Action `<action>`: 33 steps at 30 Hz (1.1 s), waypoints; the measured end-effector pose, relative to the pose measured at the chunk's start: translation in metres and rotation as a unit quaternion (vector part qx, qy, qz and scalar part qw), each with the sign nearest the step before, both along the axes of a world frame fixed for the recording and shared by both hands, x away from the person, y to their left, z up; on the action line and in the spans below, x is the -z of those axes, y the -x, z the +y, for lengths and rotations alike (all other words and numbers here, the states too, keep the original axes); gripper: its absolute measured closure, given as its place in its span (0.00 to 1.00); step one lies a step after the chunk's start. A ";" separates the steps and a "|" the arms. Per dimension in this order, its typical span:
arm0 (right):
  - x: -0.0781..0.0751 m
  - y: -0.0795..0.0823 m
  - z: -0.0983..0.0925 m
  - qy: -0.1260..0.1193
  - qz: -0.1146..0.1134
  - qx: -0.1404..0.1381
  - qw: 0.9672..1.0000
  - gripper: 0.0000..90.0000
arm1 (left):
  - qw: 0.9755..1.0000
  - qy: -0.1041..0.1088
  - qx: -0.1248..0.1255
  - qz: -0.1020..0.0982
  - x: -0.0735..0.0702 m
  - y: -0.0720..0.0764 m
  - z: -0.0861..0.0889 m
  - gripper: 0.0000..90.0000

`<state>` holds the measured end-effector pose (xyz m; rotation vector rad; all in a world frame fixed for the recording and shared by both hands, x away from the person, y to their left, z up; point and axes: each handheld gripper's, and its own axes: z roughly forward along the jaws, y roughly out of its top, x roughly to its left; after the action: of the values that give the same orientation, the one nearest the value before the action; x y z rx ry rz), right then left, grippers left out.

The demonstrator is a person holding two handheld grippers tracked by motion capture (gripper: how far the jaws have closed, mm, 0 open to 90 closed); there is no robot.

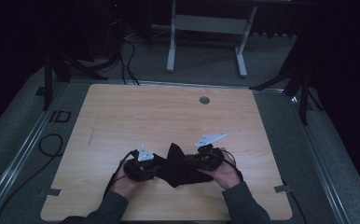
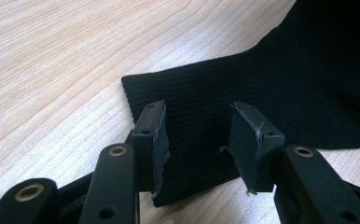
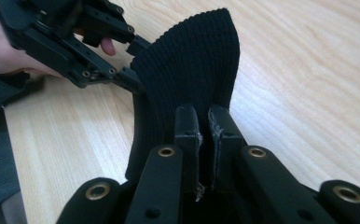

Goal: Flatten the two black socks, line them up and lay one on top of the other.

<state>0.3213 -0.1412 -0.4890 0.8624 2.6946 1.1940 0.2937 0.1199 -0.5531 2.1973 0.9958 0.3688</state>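
The right gripper has its jaws clamped on the black knitted cloth, lifting one part; the left gripper waits with jaws apart over the cloth's edge, so folding seems only begun.

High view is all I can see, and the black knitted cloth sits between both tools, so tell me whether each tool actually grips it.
Observer: The right tool is shut on the black knitted cloth; its jaws pinch a raised fold.
Operator: And the left one?
Observer: The left tool is open, its jaws standing apart over a flat edge of the cloth on the light wooden table.
Operator: Is the cloth lifted anywhere?
Observer: Yes, the right gripper view shows the pinched part standing up off the table, with the left tool at its far edge.
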 end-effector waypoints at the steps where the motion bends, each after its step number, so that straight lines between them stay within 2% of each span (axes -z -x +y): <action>1: 0.003 0.000 0.001 0.001 0.001 0.001 1.000 0.93 | 1.000 0.002 -0.001 -0.001 -0.001 0.000 0.000 0.64; 4: 0.007 0.000 0.004 0.004 0.002 0.003 1.000 0.93 | 0.999 0.035 -0.010 -0.005 -0.007 0.002 0.003 0.67; 9: 0.013 0.001 0.012 0.007 0.002 0.000 1.000 0.93 | 0.997 0.074 -0.013 -0.014 -0.019 0.005 0.009 0.69; 11: 0.016 0.001 0.015 0.009 0.002 0.000 1.000 0.93 | 0.996 0.085 -0.012 -0.016 -0.023 0.006 0.012 0.69; 15: 0.020 0.000 0.021 0.009 0.005 0.000 1.000 0.93 | 0.996 0.090 -0.019 -0.019 -0.027 0.005 0.017 0.69; 17: 0.021 0.000 0.022 0.009 0.005 -0.001 1.000 0.93 | 0.996 0.089 -0.024 -0.017 -0.026 0.005 0.019 0.71; 18: 0.021 0.000 0.024 0.008 0.007 0.001 1.000 0.93 | 0.995 0.088 -0.037 -0.015 -0.026 0.004 0.023 0.71; 19: 0.022 0.000 0.027 0.006 0.007 0.000 1.000 0.93 | 0.995 0.084 -0.042 -0.014 -0.026 0.003 0.024 0.79; 20: 0.022 0.000 0.028 0.005 0.007 0.000 1.000 0.93 | 0.996 0.078 -0.048 -0.012 -0.025 0.003 0.025 0.83; 25: 0.021 0.000 0.034 0.000 0.008 -0.001 1.000 0.93 | 0.996 0.052 -0.066 0.010 -0.018 0.000 0.026 0.97; 28: 0.019 0.000 0.035 -0.002 0.007 -0.001 1.000 0.93 | 0.997 0.040 -0.066 0.030 -0.012 -0.002 0.024 1.00; 29: 0.019 0.000 0.035 -0.002 0.007 -0.001 1.000 0.93 | 0.997 0.040 -0.066 0.030 -0.012 -0.002 0.024 1.00; 30: 0.018 0.001 0.035 -0.004 0.006 -0.001 1.000 0.93 | 0.997 0.023 -0.061 0.042 -0.008 -0.003 0.023 1.00; 33: 0.012 0.001 0.034 -0.009 0.003 0.000 1.000 0.93 | 0.996 0.019 -0.062 0.053 -0.005 -0.005 0.022 1.00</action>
<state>0.3205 -0.1074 -0.5007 0.8694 2.6916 1.2199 0.2989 0.1421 -0.5485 2.1450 1.1914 0.2887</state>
